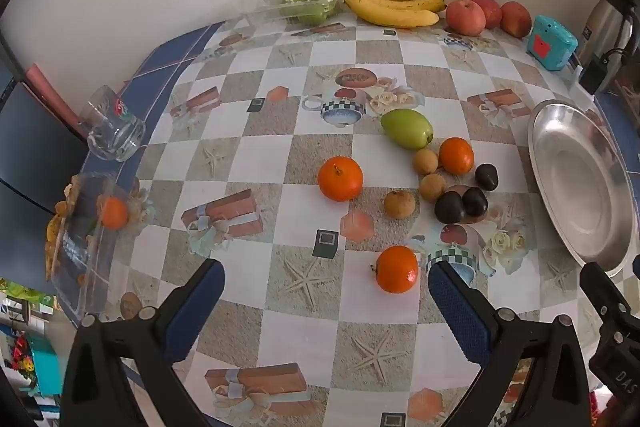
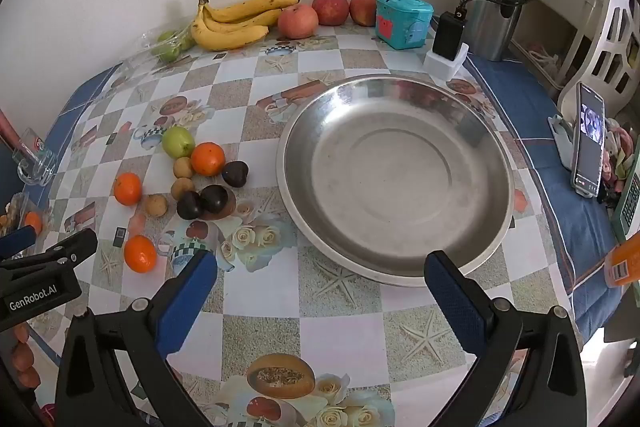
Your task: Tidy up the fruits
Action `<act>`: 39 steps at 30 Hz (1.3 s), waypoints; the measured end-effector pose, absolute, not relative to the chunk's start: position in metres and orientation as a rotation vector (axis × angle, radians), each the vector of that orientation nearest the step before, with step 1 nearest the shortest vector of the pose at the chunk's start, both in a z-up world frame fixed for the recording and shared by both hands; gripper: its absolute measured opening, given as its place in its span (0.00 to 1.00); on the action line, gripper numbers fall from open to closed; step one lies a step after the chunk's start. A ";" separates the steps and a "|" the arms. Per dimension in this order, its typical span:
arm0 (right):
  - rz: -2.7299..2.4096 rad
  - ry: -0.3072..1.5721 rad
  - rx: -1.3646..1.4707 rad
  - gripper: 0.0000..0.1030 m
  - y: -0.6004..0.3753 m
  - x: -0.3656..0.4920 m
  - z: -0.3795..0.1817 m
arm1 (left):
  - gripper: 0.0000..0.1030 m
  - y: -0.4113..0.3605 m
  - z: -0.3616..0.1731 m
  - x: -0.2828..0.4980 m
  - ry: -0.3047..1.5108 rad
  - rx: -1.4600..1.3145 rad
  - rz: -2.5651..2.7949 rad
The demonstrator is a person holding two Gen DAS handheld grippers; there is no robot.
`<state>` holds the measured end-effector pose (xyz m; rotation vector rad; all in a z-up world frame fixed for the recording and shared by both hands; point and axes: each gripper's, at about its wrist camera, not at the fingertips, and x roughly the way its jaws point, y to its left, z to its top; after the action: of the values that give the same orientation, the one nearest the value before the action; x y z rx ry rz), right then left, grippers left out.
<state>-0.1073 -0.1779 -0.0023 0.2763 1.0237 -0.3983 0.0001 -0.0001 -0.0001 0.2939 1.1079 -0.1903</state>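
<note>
Left claw (image 1: pixel 326 281) is held low over the near tabletop (image 1: pixel 304 327), fingers spread wide, nothing between them. An orange (image 1: pixel 397 269) lies on the tabletop just inside the right finger (image 1: pixel 460 311), not touched. The claw is aimed toward the far wall.

Right claw (image 2: pixel 320 273) is likewise held level above the near tabletop, jaws wide apart and empty. The right fingertip overlaps the near rim of the steel plate (image 2: pixel 472 163) in view; contact cannot be told. The left claw's body is seen at the left edge of the right view.

Loose fruit is clustered left of the plate: a green fruit (image 2: pixel 178 141) farthest, an orange (image 2: pixel 207 158) just near of it, three small brown fruits (image 2: pixel 183 187) and three dark fruits (image 2: pixel 213 199) bunched together. Two more oranges (image 2: pixel 127 188) lie apart, to the left and nearer. The plate holds nothing.

Along the far wall, bananas (image 2: pixel 232 23), three apples (image 2: pixel 298 21), a bag of green fruit (image 2: pixel 170 43) and a teal box (image 2: pixel 404 21) are lined up. A glass mug (image 1: pixel 112 131) stands at the left edge. A clear tray (image 1: pixel 80 247) with one orange (image 1: pixel 114 213) sits nearer on the left.
</note>
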 end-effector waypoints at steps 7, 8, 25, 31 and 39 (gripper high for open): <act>-0.400 1.023 0.275 1.00 -0.178 -0.107 -0.002 | 1.00 0.002 -0.003 -0.003 1.111 0.301 -0.195; -0.400 1.023 0.274 1.00 -0.178 -0.107 -0.002 | 1.00 0.002 -0.005 -0.002 1.114 0.302 -0.195; -0.398 1.024 0.272 1.00 -0.178 -0.107 -0.002 | 1.00 0.001 -0.010 0.000 1.153 0.290 -0.192; -0.398 1.026 0.270 1.00 -0.177 -0.106 -0.002 | 1.00 0.002 -0.010 -0.001 1.154 0.290 -0.191; -0.398 1.026 0.269 1.00 -0.178 -0.106 -0.003 | 1.00 0.002 -0.014 0.001 1.173 0.292 -0.185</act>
<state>-0.1064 -0.1775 -0.0025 0.2689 1.0263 -0.3976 0.0006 0.0017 -0.0140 0.2920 1.1727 -0.1848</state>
